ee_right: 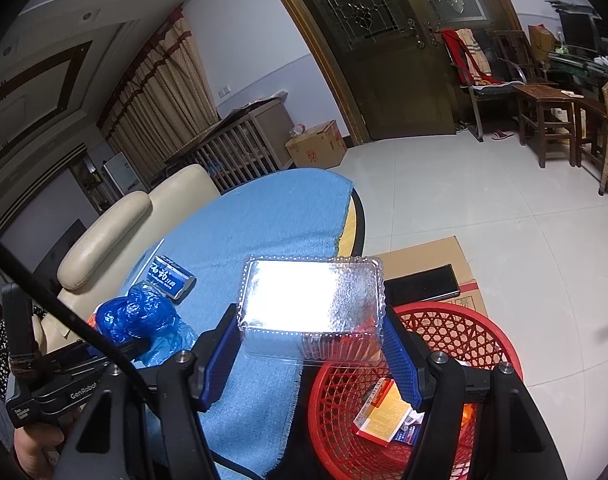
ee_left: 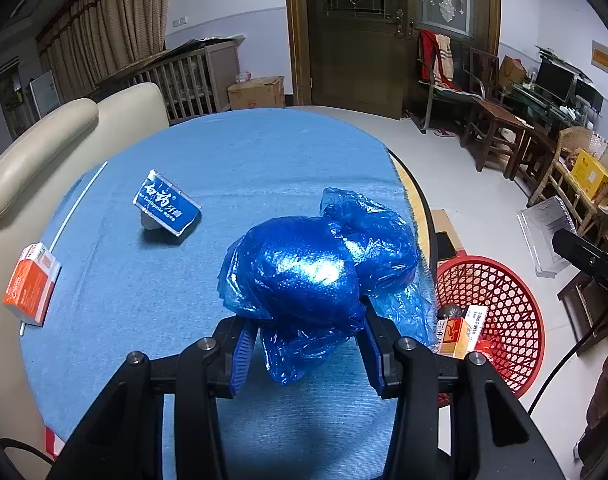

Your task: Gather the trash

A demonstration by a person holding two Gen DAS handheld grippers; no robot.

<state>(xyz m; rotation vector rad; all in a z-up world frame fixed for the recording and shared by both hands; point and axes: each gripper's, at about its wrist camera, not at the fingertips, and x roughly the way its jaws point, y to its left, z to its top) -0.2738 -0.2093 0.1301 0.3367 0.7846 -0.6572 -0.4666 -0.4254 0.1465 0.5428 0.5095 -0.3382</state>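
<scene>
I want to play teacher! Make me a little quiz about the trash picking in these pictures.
1. True or false: the left gripper is shut on the blue plastic bag.
2. What does the right gripper hold between its fingers? A) an orange box B) a clear plastic tray C) a toothpaste box
3. Fill in: the red basket stands on the ____ beside the table.

Key
1. True; its fingers pinch the bag.
2. B, the clear plastic tray, held near the basket.
3. Floor. Some boxes already lie inside it, while the blue toothpaste box and orange box remain on the blue cloth.
</scene>
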